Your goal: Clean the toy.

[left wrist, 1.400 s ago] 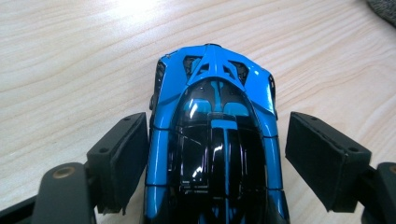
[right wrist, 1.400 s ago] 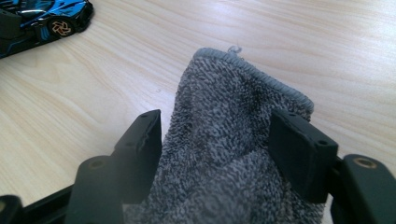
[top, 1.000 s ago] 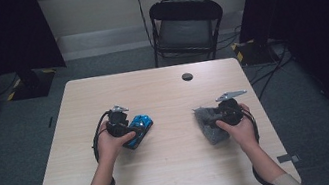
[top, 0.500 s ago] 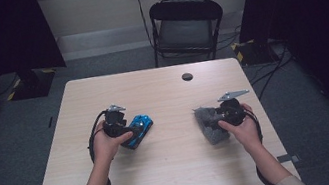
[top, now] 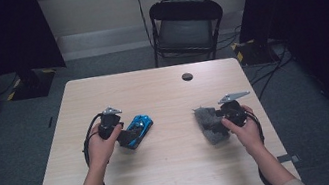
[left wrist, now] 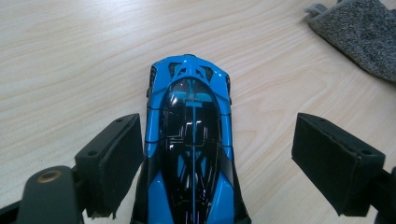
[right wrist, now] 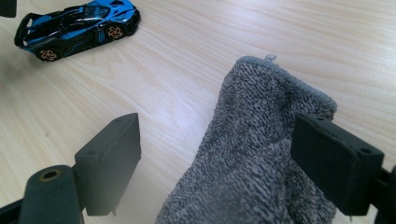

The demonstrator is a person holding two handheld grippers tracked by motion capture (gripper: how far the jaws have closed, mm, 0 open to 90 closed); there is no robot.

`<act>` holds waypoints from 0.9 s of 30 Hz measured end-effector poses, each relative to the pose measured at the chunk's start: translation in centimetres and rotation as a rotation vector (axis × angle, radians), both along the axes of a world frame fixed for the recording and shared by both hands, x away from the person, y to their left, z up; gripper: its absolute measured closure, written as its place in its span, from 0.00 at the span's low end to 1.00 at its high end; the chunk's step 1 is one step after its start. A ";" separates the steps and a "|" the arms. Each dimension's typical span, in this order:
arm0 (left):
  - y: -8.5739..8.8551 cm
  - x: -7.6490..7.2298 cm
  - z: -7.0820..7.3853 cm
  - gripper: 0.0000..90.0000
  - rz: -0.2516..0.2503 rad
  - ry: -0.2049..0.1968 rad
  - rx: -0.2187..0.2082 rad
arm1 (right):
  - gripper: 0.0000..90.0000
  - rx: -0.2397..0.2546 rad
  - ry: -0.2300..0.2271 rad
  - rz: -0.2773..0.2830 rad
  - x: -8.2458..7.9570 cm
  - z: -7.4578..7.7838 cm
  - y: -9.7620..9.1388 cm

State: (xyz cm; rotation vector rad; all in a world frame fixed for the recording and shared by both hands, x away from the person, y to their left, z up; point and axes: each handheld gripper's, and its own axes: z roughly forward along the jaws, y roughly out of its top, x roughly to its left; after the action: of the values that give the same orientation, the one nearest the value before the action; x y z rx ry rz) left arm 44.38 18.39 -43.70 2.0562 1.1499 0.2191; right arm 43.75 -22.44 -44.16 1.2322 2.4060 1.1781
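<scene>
**Setting down the car and the cloth, jaws apart on both sides**

Working from my nearest edge outward, I see my left hand [top: 102, 146] and right hand [top: 244, 130] resting on the pale wood-grain table [top: 177, 181], each wrapped round a gripper. The left gripper [left wrist: 217, 158] straddles the glossy blue-and-black toy sports car [left wrist: 191, 149], its pads spread with a gap on the right side and the left pad just beside the bodywork; I judge nothing is pinched, the car standing on its own wheels on the table. The right gripper [right wrist: 215, 163] has just been opening, and its jaws stand wide over the grey terry-cloth rag [right wrist: 252, 158], which lies slumped between them, the right pad close against its folds, so I read it as let go.

Car and rag lie well apart, one per hand, probably so that neither gripper crowds the other. Farther off sits a small black round cap [top: 187, 76] near the far edge, and beyond the table a black folding chair [top: 187, 25].
</scene>
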 end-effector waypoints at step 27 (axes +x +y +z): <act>1.4 -2.3 0.1 0.18 -0.038 0.000 -0.010 | 0.18 0.013 -0.005 -0.007 -2.9 0.3 -4.2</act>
State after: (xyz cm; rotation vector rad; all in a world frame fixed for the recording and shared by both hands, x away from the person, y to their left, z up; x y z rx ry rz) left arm 42.10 19.77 -43.58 2.0676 1.1091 0.1942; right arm 40.88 -26.68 -43.84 1.2398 2.3921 1.1950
